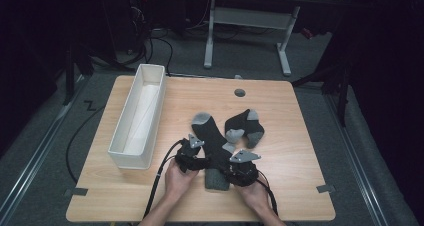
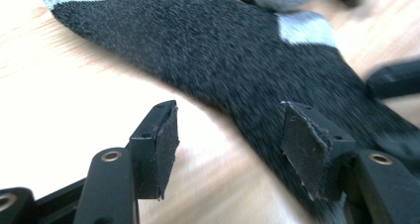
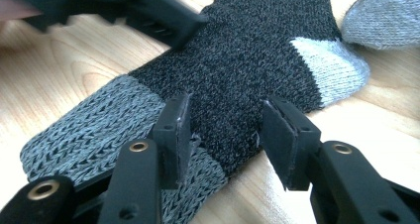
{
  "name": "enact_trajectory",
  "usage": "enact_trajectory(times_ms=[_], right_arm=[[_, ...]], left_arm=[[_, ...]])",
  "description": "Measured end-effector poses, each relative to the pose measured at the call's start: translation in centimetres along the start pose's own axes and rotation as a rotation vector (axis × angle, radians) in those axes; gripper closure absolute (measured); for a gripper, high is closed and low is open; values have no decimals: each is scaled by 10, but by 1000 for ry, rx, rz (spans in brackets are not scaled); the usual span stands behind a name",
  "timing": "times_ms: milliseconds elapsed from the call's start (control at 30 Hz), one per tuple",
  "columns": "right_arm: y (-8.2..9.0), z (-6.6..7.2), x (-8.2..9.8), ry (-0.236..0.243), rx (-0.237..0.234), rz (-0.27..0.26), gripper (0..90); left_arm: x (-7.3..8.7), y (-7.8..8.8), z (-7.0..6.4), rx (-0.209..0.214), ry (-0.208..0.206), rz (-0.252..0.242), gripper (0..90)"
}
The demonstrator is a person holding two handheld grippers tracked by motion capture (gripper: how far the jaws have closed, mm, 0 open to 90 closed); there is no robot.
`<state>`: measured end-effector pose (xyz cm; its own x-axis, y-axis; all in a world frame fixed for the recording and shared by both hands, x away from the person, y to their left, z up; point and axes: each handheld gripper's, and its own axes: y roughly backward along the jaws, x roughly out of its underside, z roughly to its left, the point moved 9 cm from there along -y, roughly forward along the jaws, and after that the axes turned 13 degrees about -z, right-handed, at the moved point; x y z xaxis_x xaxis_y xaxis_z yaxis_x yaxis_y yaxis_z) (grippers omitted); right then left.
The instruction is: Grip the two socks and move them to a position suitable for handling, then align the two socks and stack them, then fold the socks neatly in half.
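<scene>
Sock (image 1: pixel 212 141) in black knit, flat on the wooden table (image 1: pixel 300 186) near its front middle, lies stretched out with a pale grey toe at the far end, a pale grey heel patch on its right edge and a ribbed grey cuff nearest the person; a second sock (image 1: pixel 244 127) of the same colours lies bunched just beside it to the right, so two socks in all; one white oblong bin (image 1: pixel 137 116) stands at the table's left; the left gripper (image 2: pixel 228 135) has its jaws apart, one pad over bare wood and one over the sock's edge; the right gripper (image 3: pixel 225 135) has its jaws apart too, straddling the leg just above the cuff, clamped on nothing.
</scene>
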<state>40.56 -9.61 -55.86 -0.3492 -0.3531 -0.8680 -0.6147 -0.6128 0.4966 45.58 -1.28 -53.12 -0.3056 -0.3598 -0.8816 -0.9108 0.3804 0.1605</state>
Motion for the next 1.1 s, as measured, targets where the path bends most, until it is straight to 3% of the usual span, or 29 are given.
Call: enact_trajectory(times_ms=[167,233,267,300,333,367,433,500,600,700,800,867,1100], right_arm=[[-1,-1,-1,-2,5,-12,525],[0,-2,-4,5,5,-31,518],[1,-4,-6,6,8,-42,519],[5,-6,-13,-9,7,-87,516],[5,-6,-13,-9,7,-87,516],[11,-10,-18,-23,17,-124,516],[14,-16,-19,-33,29,-136,516],[16,-19,-19,-44,41,-136,515],[24,-37,-18,-49,72,-128,545],[29,-45,-20,-80,50,-119,601],[34,-51,-22,-97,53,-117,597],[39,-59,-25,-98,84,-135,565],[44,-80,-32,-125,126,-155,542]], left_arm=[[0,22,13,-9,-7,-11,386],[0,31,21,-22,4,-17,386],[1,35,25,-29,0,-17,386],[2,41,34,-44,-16,-18,384],[2,41,34,-44,-16,-18,383],[3,44,41,-58,-32,-18,383],[2,47,49,-72,-53,-23,376],[-1,48,53,-84,-44,-33,371],[-3,52,60,-92,-35,-68,366],[-4,54,62,-85,-40,-89,356],[-4,54,62,-88,-37,-89,348],[-4,54,63,-98,-37,-93,333],[-3,55,63,-103,-43,-89,315]])
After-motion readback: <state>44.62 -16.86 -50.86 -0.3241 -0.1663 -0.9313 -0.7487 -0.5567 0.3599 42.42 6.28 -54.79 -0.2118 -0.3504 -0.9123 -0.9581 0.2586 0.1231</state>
